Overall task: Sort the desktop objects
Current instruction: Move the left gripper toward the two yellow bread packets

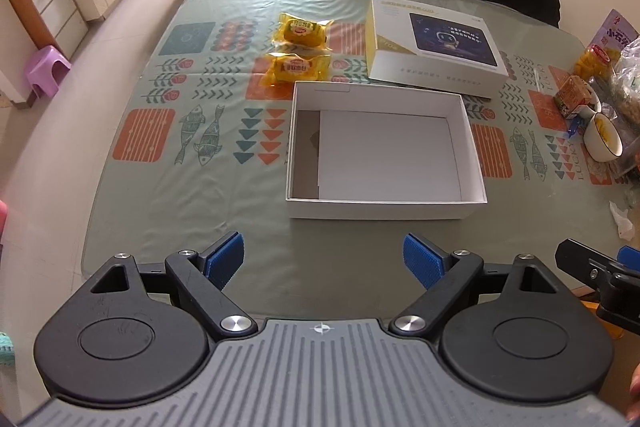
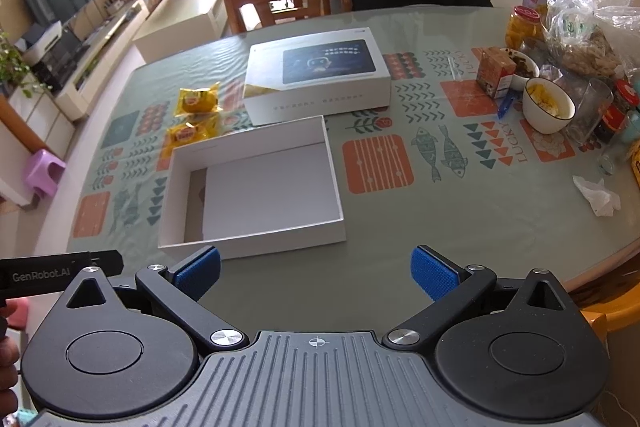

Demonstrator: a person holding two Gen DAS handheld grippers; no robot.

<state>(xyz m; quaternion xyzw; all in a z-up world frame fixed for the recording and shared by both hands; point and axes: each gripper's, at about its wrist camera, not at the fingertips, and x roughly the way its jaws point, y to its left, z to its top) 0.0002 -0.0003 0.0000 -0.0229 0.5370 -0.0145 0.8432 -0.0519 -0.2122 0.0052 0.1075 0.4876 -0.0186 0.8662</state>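
- The left gripper (image 1: 323,261) hangs over the near edge of the surface (image 1: 160,187) with its jaws wide apart; nothing lies between the blue pads (image 1: 224,259) and they touch nothing.
- The right gripper (image 2: 316,273) sits beside it in the same way: jaws spread wide, holding nothing, pads clear of the cloth.
- Just beyond both pairs of jaws lies the open white box (image 1: 386,209), its near wall close to the fingertips. Inside there is only a loose white card sheet; no object has gone in.
- Beyond the box's far left corner are the two yellow snack packs (image 1: 298,67), one behind the other. The nearer pack lies just beside the box's far wall; whether it touches it cannot be told.
- The lid (image 1: 432,47), printed with a tablet picture, lies flat past the box's far right corner, near it.
- At the right edge of the surface stands a clutter well apart from the box: a jar (image 2: 522,27), a small carton (image 2: 496,71), a bowl (image 2: 548,105), plastic bags and a crumpled tissue (image 2: 596,195).
- Judged from this, the sorting looks unstarted: the box is ready and the packs are still outside it.
- What seems left is putting both packs in the box and perhaps fitting the lid; whether the clutter belongs to the task cannot be told.
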